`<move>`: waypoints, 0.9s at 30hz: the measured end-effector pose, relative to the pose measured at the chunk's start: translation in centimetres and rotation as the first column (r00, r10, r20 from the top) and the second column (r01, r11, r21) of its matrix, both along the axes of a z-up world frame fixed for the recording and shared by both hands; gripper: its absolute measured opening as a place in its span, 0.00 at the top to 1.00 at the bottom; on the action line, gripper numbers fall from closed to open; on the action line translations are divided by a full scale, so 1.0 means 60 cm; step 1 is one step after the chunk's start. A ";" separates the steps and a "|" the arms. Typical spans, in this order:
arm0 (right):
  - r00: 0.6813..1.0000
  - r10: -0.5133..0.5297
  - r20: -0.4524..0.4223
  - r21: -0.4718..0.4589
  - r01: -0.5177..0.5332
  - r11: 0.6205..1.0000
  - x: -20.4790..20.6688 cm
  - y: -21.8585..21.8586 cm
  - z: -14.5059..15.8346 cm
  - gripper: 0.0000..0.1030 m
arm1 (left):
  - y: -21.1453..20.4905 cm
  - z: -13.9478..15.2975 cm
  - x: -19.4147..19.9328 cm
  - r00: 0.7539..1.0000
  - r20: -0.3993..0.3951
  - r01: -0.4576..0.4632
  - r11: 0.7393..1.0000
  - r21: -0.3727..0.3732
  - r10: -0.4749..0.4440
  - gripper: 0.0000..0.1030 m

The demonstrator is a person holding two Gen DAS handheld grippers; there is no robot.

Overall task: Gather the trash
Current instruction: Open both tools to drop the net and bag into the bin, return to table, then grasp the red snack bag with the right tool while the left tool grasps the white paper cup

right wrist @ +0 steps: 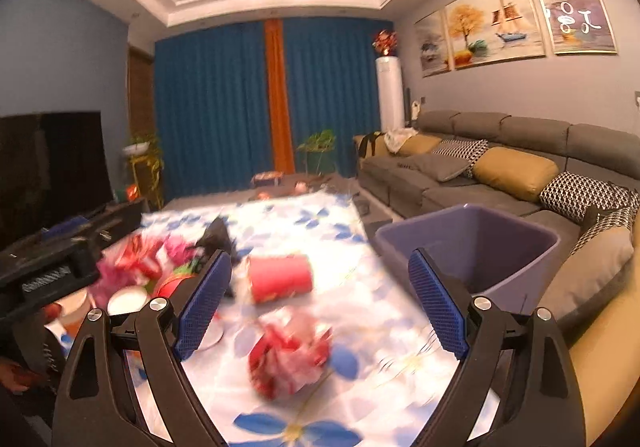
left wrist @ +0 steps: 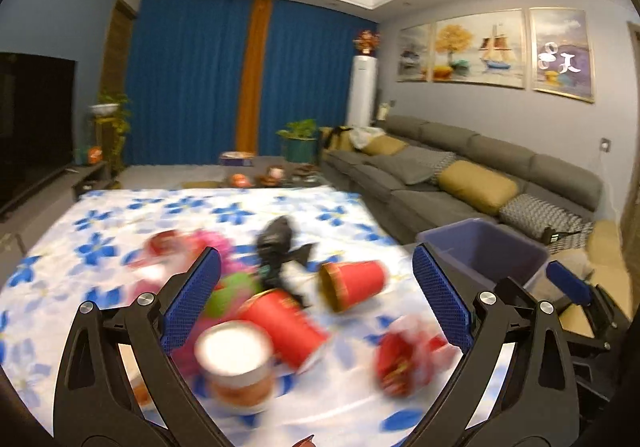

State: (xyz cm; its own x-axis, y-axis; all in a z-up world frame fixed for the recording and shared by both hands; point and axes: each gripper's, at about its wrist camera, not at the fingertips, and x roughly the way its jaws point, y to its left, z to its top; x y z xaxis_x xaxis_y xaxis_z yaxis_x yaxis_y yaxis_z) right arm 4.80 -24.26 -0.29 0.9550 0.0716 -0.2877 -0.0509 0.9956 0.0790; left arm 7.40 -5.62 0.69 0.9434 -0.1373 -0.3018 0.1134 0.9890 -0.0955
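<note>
In the left wrist view, the left gripper (left wrist: 316,295) stands with its jaws spread wide and nothing pressed between the blue pads. It looks out over a table covered by a white cloth with blue flowers (left wrist: 120,231), on which the trash lies scattered and motion-blurred. A red paper cup (left wrist: 352,285) lies on its side between the fingers' lines of sight, and a second red cup (left wrist: 286,327) lies tipped just nearer. A white-topped cup (left wrist: 240,359) stands close to the left finger, and a crumpled red and white wrapper (left wrist: 404,357) rests near the right finger. Pink and green wrappers (left wrist: 224,279) bunch beside a dark crumpled piece (left wrist: 280,243), possibly a black bag, though blur makes that uncertain. A purple bin (left wrist: 488,251) stands just off the table's right edge, before a grey sofa (left wrist: 440,171). The right gripper (left wrist: 576,291) shows at the right edge.

In the right wrist view, the right gripper (right wrist: 320,295) is likewise wide apart and grips nothing. The crumpled wrapper (right wrist: 288,355) lies on the cloth (right wrist: 320,399) between its fingers, and the red cup (right wrist: 280,277) lies sideways farther out. The bin (right wrist: 472,243) sits empty-mouthed to the right, beside the sofa (right wrist: 480,175). The left gripper (right wrist: 48,271) enters from the left edge.
</note>
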 end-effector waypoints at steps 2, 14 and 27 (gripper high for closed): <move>1.000 0.011 -0.027 -0.016 -0.011 1.000 0.001 0.016 -0.015 0.15 | 0.028 -0.010 -0.018 0.999 0.002 -0.032 0.999 0.002 0.032 0.08; 0.983 -0.001 -0.186 -0.067 -0.011 0.998 0.058 0.046 -0.091 0.26 | 0.139 -0.062 -0.082 0.987 -0.021 -0.161 0.987 0.017 0.161 0.08; 0.946 0.015 -0.324 -0.101 -0.051 0.994 0.104 0.058 -0.124 0.46 | 0.187 -0.100 -0.065 0.975 -0.106 -0.193 0.981 0.009 0.193 0.08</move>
